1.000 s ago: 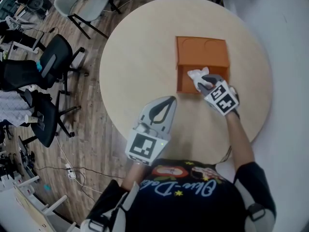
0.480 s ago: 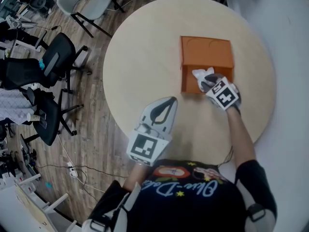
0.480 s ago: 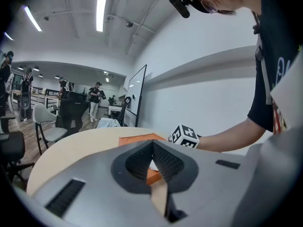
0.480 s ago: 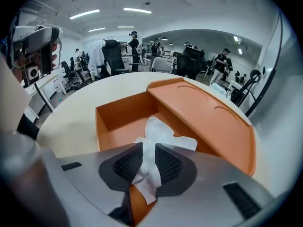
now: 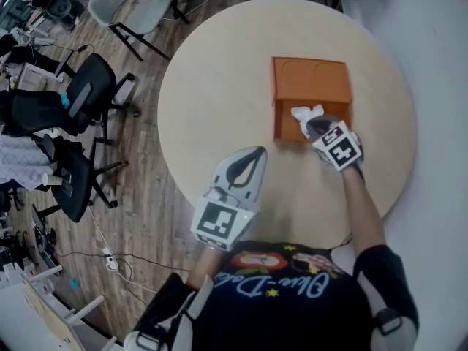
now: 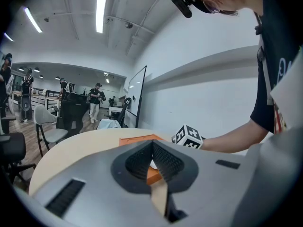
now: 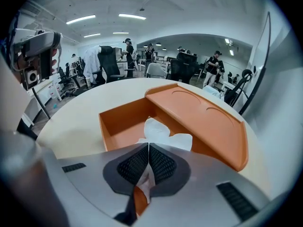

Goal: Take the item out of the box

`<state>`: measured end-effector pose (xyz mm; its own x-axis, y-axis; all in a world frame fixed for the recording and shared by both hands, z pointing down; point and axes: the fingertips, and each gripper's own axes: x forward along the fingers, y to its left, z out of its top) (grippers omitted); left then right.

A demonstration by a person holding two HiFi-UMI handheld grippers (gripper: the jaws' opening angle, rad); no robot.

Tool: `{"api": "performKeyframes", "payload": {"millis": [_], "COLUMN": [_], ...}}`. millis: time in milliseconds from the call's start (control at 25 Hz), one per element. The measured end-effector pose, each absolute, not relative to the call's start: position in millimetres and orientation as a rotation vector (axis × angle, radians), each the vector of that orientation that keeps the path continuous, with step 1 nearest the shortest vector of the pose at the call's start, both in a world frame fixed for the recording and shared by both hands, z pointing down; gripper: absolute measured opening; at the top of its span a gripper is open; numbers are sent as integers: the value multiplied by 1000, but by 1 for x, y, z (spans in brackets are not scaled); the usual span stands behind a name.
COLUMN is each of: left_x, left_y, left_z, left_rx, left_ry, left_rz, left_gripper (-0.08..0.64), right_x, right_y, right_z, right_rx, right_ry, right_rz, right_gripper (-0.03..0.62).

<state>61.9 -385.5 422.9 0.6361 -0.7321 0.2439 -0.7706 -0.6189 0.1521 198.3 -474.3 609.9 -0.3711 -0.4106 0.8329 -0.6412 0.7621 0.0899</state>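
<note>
— While the right tongs (image 7: 148, 146) are pinched shut on a fold of the white paper (image 7: 160, 128), where does the rest of the paper sit?

— Mostly inside the orange box (image 5: 276, 120), crumpled against the near side of its open tray. The box lies a little toward 1 o'clock from the middle of the table (image 5: 219, 79), with its lid folded back toward 12. The tongs reach in from about 5 o'clock.

— And the other pair?

— The left tongs (image 5: 248, 163) are closed on nothing. They hang over the table's edge near 7 o'clock, well apart from the box.

— What could spoil the lift?

— Two things, I'd say. The hold seems to be on a thin bit of the sheet, so a quick tug might tear it or let it slide out of the tongs. And nothing pins the box down. If the paper snags on the near wall, a pull toward 5 o'clock could drag the box along or tip it. A slow, mostly upward draw looks safer.
</note>
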Motion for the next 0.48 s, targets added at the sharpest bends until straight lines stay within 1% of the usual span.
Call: {"api": "performKeyframes", "payload": {"millis": [480], "left_x": [60], "left_y": [-375], "left_z": [402], "left_rx": [2642], "left_ry": [-1261], "left_rz": [210], "left_gripper": [-15], "right_x": [194], "right_y": [-458], "right_z": [541], "right_rx": [1003], "right_ry": [-2178], "right_rz": [268], "right_gripper": [3]}}
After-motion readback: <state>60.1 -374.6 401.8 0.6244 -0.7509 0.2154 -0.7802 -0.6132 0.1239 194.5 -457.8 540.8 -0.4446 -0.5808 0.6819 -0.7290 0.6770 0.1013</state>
